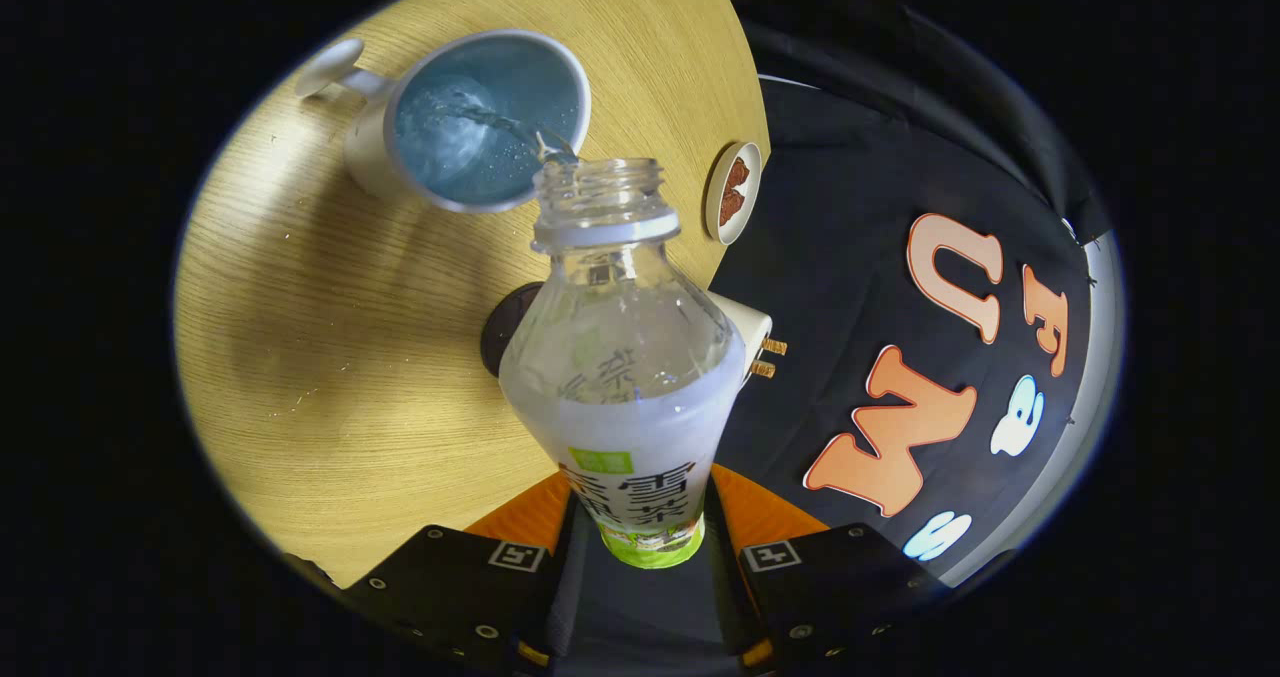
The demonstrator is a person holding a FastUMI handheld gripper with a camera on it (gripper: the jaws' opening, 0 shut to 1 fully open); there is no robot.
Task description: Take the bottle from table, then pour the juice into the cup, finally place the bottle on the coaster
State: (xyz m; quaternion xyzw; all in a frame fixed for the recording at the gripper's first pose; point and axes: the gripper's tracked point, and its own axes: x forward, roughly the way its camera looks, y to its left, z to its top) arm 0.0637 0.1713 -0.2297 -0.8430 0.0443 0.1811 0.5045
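A round desk in pale wood grain takes up the near side of the scene, and light falls across its top in soft bands. A few tiny specks dot the surface. Past the desk's curved edge hangs the booth's wall, a black cloth (creased near its top), with a pale strip along its far border.

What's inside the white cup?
The cup holds clear bubbly liquid, with a thin stream running in from the tilted bottle, which the gripper jaws clamp. The bottle's mouth covers a bit of the cup's near rim. The cup's depth cannot be seen.
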